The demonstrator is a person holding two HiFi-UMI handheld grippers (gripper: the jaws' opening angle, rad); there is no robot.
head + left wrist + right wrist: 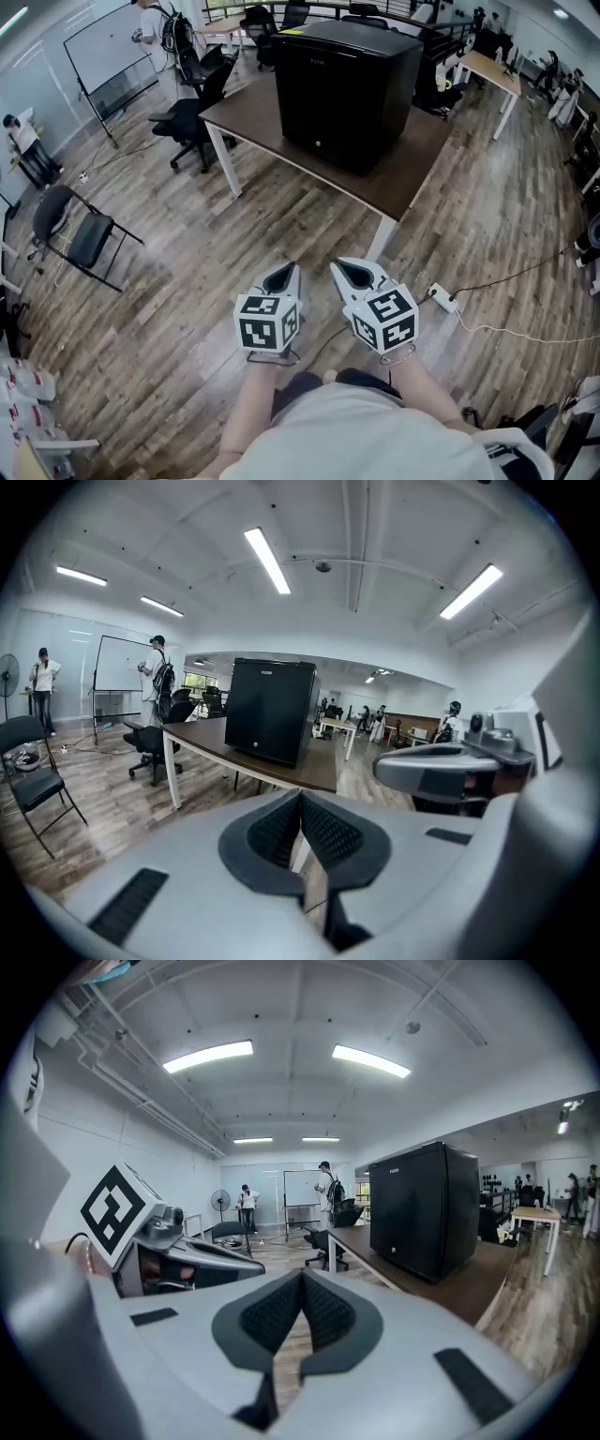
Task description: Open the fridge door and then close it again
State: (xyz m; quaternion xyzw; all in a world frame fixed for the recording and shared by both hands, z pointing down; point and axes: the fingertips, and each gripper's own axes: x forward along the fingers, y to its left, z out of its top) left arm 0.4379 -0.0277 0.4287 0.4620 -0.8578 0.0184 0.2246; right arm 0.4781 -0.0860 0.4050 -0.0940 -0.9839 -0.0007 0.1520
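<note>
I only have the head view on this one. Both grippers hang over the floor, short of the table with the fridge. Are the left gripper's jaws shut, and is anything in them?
Observer: In the left gripper view, the left gripper has its jaws pressed together with nothing between them.
Operator: And the right one?
Observer: The right gripper is shut and empty too, as seen in its own view.
Operator: Is there anything by the whiteboard that my view cuts off?
Observer: Yes. In the right gripper view a standing fan stands left of the whiteboard.
</note>
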